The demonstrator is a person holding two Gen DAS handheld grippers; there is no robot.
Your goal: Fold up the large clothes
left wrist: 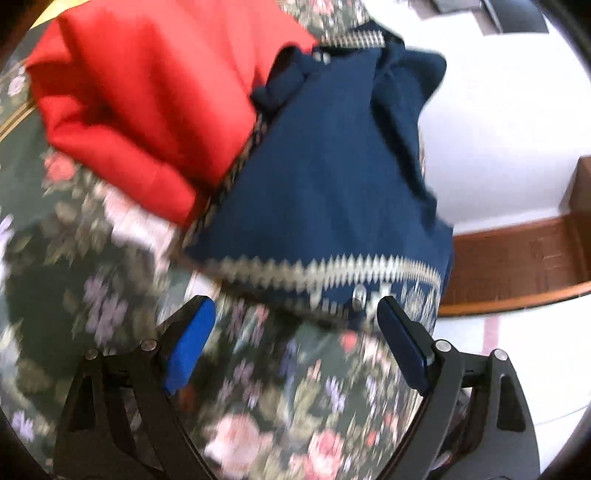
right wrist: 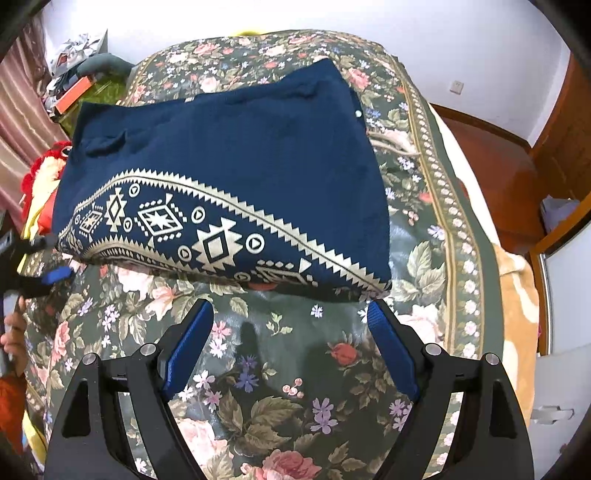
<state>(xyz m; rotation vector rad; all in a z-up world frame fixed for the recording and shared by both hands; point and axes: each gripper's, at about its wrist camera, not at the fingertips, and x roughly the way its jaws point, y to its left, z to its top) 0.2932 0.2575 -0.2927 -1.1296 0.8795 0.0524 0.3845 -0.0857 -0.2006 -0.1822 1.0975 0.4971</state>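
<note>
Blue garment is lying folded into a flat rectangle on the floral bedspread, silver zigzag band along its near edge, just ahead of the right gripper. Both right and left gripper are sitting spread, holding nothing. Red cloth is lying ahead-left of the left one, against the garment.

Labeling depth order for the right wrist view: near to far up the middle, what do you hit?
Right claw, open and empty → bare floral bedspread → patterned gold border of the folded navy garment → its plain navy part → more bedspread → white wall.
</note>
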